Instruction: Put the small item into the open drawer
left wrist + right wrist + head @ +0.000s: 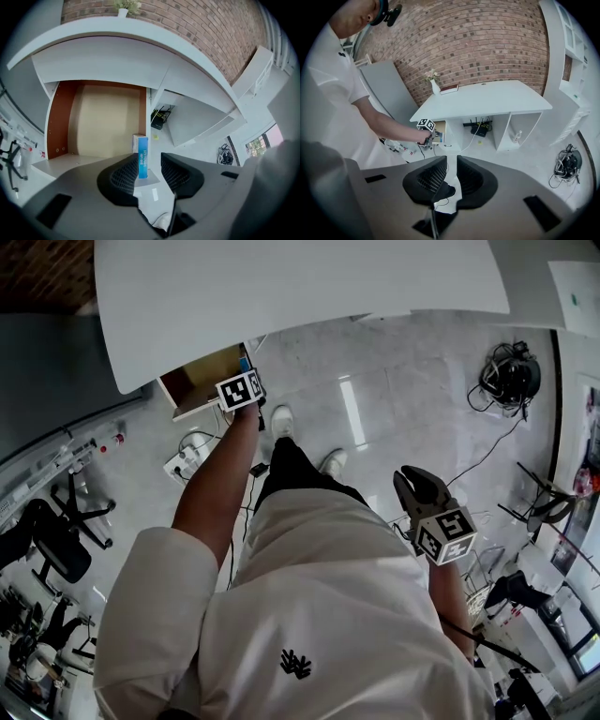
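The small item is a blue-and-white box (pixel 143 159), standing upright at the right front corner of the open drawer (pixel 103 122). My left gripper (pixel 150 160) is open around it. The box stands close against the left pad (pixel 123 174), with a clear gap to the right pad. In the head view my left arm reaches to the wooden drawer (pixel 202 376) under the white desk (pixel 300 287), and the left gripper (pixel 246 376) is at its front. My right gripper (pixel 414 479) hangs beside my right hip, its jaws a narrow gap apart with nothing in them (pixel 451 161).
A power strip with cables (pixel 185 463) lies on the floor below the drawer. An office chair (pixel 56 545) stands to the left and a cable bundle (pixel 509 376) to the far right. A vase (pixel 435 86) stands on the desk, with a router (pixel 480 127) under it.
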Tool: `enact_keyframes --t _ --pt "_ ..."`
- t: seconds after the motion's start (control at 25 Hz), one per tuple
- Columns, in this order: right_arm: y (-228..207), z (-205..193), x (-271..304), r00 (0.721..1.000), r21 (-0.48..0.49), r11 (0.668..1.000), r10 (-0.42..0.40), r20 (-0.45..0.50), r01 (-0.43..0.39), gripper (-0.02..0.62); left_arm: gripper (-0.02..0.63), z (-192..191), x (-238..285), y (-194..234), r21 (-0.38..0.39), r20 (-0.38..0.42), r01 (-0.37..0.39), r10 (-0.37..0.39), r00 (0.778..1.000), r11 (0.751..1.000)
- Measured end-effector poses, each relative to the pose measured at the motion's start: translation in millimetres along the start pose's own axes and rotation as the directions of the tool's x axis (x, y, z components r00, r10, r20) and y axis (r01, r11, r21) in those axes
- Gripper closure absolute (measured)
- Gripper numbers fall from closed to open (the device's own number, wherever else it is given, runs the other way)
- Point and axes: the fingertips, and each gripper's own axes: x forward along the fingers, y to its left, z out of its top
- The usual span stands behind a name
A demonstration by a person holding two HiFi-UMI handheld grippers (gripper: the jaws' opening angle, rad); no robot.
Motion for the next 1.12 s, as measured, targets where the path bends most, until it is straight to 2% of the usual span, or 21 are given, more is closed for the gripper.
enact_keyframes --t 0.32,0.48,0.72,0.88,1.12 --pt "7.8 -9.0 -13.5 0.998 -0.038 0.998 0.049 0.043 -0.048 0.522 0.448 -11.6 -54.3 -20.1 0.004 0.072 0.073 -0.073 0.995 0.997" --pt "11.4 -13.5 -23.5 0.994 -0.079 0.994 0.086 0.060 -0.081 0.538 0.479 -25.8 -90.4 -35.0 0.018 0.099 0.123 -0.124 0.987 0.992" --pt "8.3 -21.9 -51.2 0.985 -0.147 0.980 0.149 0.091 -0.134 0.555 0.555 -57.0 -152.6 -70.2 0.079 0.133 0.206 -0.215 0.967 0.975" --pt "6.2 -35.0 -65.0 0.976 -0.188 0.966 0.195 0.093 -0.175 0.558 0.568 -81.1 -190.5 -95.8 0.103 0.155 0.244 -0.258 0.954 0.964" --pt "12.3 -66.8 -91.9 0.960 -0.243 0.941 0.263 0.096 -0.234 0.560 0.572 -127.9 -251.2 -144.0 0.116 0.192 0.325 -0.342 0.920 0.939"
